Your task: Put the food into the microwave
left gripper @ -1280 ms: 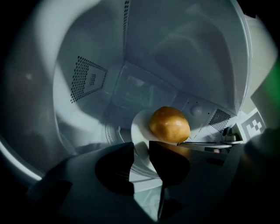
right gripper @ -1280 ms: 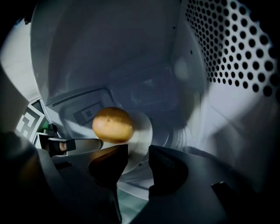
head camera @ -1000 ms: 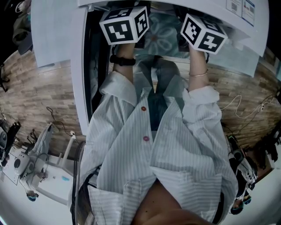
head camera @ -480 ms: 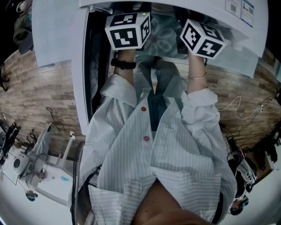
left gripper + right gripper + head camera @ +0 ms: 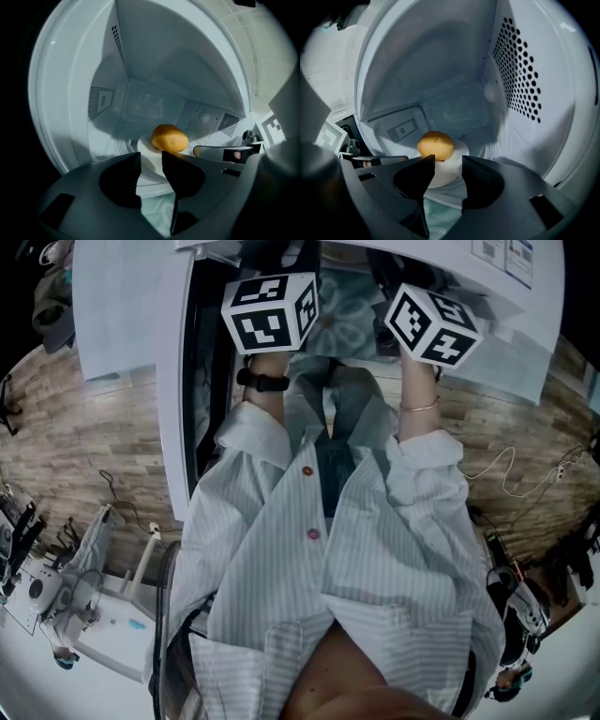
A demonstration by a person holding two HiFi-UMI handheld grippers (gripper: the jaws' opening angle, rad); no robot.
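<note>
The microwave walls are shining smooth and glossy (like painted metal); the bun is looking matt

Dim bluish gripper views, black fisheye corners, head view evenly lit

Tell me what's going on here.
A person reaches a left hand-held gripper and a right hand-held gripper into the open white microwave. A golden-brown round bun sits on a round white plate on the oven floor. Both grippers' jaws have just been opening and stand apart, pinching nothing. The plate lies just past their tips.
</note>
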